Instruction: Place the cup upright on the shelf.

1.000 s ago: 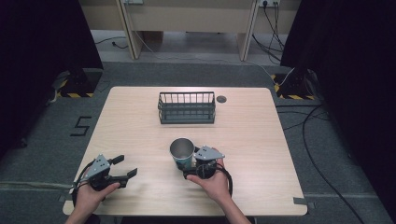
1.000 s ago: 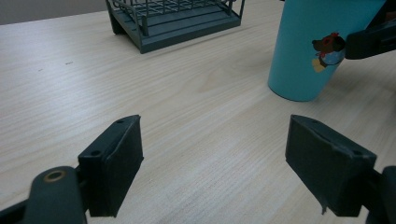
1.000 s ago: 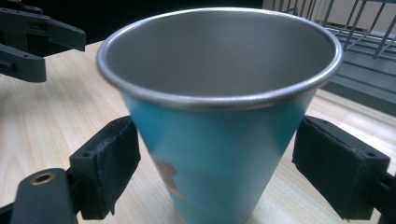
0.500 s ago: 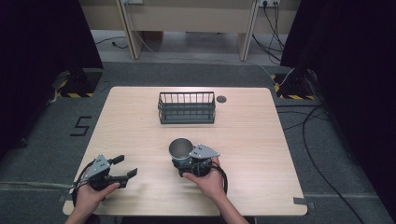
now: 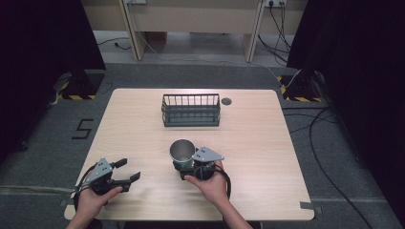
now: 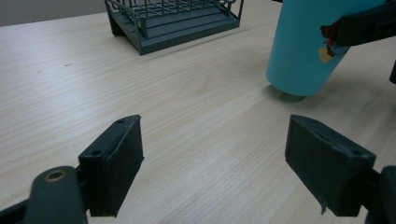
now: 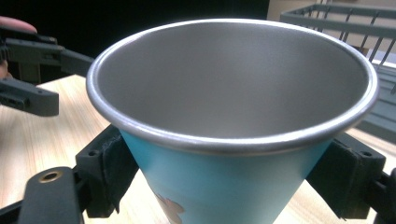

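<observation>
Low and centre in the high view, the right gripper (image 5: pixel 187 167) clamps both jaws on the tilted blue cup (image 5: pixel 182 152). At lower left, the left gripper (image 5: pixel 128 171) rests wide open, holding nothing.

Pale wood grain, brushed metal and matt black plastic

The table (image 5: pixel 143 124) has a pale, matt wood-grain top, smooth with fine streaks. The cup (image 7: pixel 233 116), near the table's 6 o'clock edge, is brushed, satin-grey metal inside with a rolled, shinier rim; its outside is a smooth, turquoise coat, faintly glossy, with a small printed figure. The right gripper (image 5: pixel 187 168) clasps it with matt black jaws that look like plastic, faced with dull, slightly rough pads (image 7: pixel 114 158); its top plate is flat grey metal. The left gripper (image 6: pixel 215 158), toward 7 o'clock, shows the same matt black jaws, with a brass-coloured rivet (image 6: pixel 55 176). The rack (image 5: pixel 191 110), toward 12 o'clock, is thin wire in a dark grey, matt coating.
</observation>
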`<state>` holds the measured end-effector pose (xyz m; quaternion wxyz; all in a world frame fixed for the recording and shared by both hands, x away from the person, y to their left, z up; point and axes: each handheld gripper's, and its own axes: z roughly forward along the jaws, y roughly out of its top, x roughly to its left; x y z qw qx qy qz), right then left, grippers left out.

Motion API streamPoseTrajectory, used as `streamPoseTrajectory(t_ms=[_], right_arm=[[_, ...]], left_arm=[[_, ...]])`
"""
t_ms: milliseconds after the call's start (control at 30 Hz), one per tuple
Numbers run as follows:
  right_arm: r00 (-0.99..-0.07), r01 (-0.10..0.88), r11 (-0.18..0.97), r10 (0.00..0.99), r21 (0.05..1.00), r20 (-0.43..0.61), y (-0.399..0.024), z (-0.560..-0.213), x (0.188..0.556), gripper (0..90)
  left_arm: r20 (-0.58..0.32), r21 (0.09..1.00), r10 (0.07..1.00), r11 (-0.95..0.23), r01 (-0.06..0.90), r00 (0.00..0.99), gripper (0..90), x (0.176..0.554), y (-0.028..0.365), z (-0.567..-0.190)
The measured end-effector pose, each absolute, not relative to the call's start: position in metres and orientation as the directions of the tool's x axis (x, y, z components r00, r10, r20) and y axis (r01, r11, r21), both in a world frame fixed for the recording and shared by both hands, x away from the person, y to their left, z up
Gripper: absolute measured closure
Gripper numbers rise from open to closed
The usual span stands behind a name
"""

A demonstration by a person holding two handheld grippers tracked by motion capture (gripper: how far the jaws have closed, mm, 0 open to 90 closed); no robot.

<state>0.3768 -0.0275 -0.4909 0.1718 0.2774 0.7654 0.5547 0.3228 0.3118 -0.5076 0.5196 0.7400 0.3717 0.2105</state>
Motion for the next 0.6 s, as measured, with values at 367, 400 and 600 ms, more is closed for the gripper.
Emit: streamPoseTrajectory(t_ms=[367, 400, 600], right_arm=[[-0.780, 0.223, 0.204, 0.624, 0.953, 0.048, -0.027, -0.483, 0.381, 17.8], [-0.779, 0.222, 0.201, 0.626, 0.954, 0.050, -0.028, -0.482, 0.381, 17.8], [-0.770, 0.212, 0.183, 0.636, 0.960, 0.049, -0.031, -0.475, 0.386, 17.9]], left_arm=[[-0.071, 0.926, 0.767, -0.187, 0.329, 0.637, 18.8, 0.323, 0.312, -0.507], [-0.071, 0.926, 0.767, -0.187, 0.328, 0.638, 18.9, 0.323, 0.312, -0.507], [-0.075, 0.926, 0.766, -0.185, 0.330, 0.638, 19.1, 0.323, 0.311, -0.508]])
